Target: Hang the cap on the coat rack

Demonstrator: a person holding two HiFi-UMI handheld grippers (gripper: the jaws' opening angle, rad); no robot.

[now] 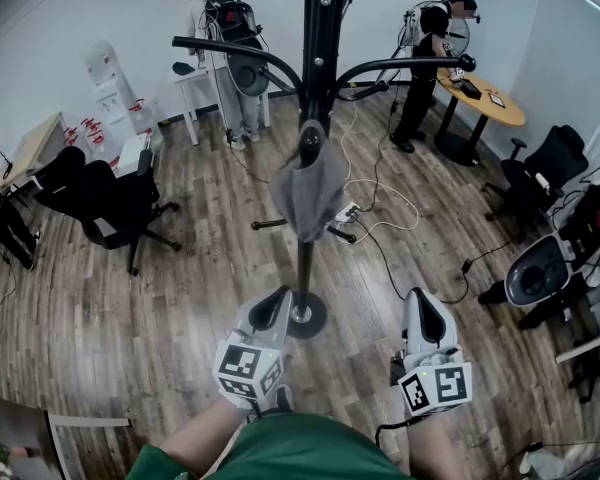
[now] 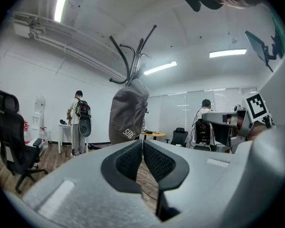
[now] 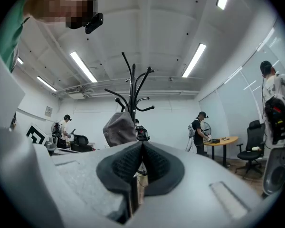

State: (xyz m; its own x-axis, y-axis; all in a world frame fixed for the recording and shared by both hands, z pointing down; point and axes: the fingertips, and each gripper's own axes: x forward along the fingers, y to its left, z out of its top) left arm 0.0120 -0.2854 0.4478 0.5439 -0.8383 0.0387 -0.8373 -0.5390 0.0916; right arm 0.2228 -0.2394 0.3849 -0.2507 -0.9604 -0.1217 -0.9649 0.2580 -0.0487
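The left tool [image 1: 270,310] is pressed together, its dark ribbed pads meeting in a thin seam with nothing between them. The right tool [image 1: 427,320] is pressed together too, and it is empty. Both are held low in front of the person, side by side and apart, pointing toward the coat rack [image 1: 320,38].

The grey cap [image 1: 308,196] hangs ahead of both tools and above their tips. It is draped over a hook of the black rack and is clear of either tool. Seen from the left tool it sits just left of the seam, with white lettering near its lower edge. Seen from the right tool it also lies left of the seam.

In the head view the rack's round base [image 1: 305,318] shows on the wooden floor [image 1: 130,328] beside the left tool's tip. A black office chair [image 1: 110,203] stands well off to the left of the left tool. A round wooden worktop [image 1: 485,96], with a person at it, lies far ahead and right of the right tool
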